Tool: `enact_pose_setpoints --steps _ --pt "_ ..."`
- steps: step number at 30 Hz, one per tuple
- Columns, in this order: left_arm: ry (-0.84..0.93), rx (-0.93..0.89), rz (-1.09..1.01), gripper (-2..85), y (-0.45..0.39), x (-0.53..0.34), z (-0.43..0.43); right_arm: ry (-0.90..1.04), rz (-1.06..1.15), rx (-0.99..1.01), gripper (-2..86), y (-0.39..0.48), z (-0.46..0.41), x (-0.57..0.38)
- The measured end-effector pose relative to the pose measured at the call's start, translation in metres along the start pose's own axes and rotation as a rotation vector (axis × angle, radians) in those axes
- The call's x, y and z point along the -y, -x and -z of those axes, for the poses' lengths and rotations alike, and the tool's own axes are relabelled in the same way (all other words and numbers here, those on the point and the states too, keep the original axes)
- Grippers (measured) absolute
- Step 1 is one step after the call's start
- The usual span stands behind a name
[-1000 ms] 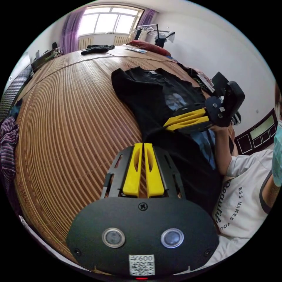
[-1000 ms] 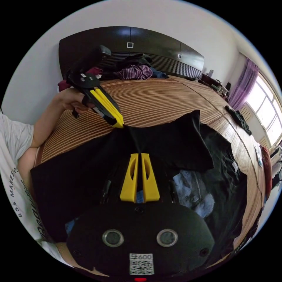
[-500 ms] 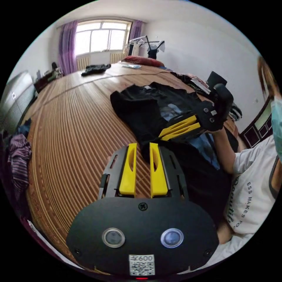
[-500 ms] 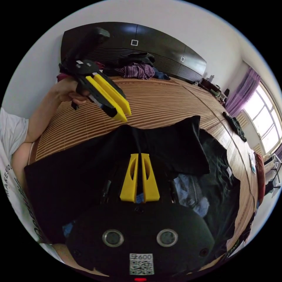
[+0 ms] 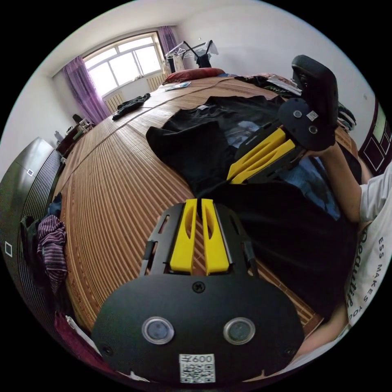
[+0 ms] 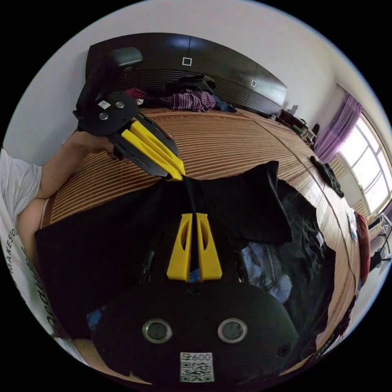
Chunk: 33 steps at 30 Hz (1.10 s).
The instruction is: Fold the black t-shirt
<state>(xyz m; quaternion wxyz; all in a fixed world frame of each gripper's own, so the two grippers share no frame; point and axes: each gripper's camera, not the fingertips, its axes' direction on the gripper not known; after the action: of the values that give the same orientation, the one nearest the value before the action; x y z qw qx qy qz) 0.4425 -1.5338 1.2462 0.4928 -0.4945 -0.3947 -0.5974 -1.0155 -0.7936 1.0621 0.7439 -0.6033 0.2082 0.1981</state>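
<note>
Black t-shirt lies part-folded on the slatted mat, both grippers at its near folded edge.

I read the left gripper jaws as pressed together, tips at the fabric edge; whether cloth is pinched I cannot tell. Right gripper jaws narrow over black cloth, grip equally unclear. The shirt's long axis runs away from me toward the window. Left tips sit nearer the mat-side edge, so I judge that hand leads the coming fold.
</note>
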Motion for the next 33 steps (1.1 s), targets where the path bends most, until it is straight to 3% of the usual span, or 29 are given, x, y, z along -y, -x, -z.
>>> enact_pose_setpoints --steps 10,17,20,25,33 --pt "0.012 -0.007 0.030 2.6 0.091 -0.038 -0.166 0.008 -0.004 -0.033 -0.9 0.019 -0.006 0.020" --pt "0.022 -0.038 0.070 1.8 0.197 -0.090 -0.313 -0.007 -0.083 0.056 -0.9 0.010 -0.006 0.024" --pt "0.061 0.102 0.112 1.3 0.247 -0.122 -0.384 -0.001 -0.075 0.042 -0.9 0.020 -0.008 0.029" --pt "-0.100 0.078 0.160 0.7 0.312 -0.172 -0.484 0.007 -0.056 0.017 -0.9 0.040 -0.010 0.038" --pt "-0.032 0.052 0.127 0.3 0.476 -0.275 -0.746 0.014 -0.060 0.022 -0.8 0.074 -0.014 0.057"
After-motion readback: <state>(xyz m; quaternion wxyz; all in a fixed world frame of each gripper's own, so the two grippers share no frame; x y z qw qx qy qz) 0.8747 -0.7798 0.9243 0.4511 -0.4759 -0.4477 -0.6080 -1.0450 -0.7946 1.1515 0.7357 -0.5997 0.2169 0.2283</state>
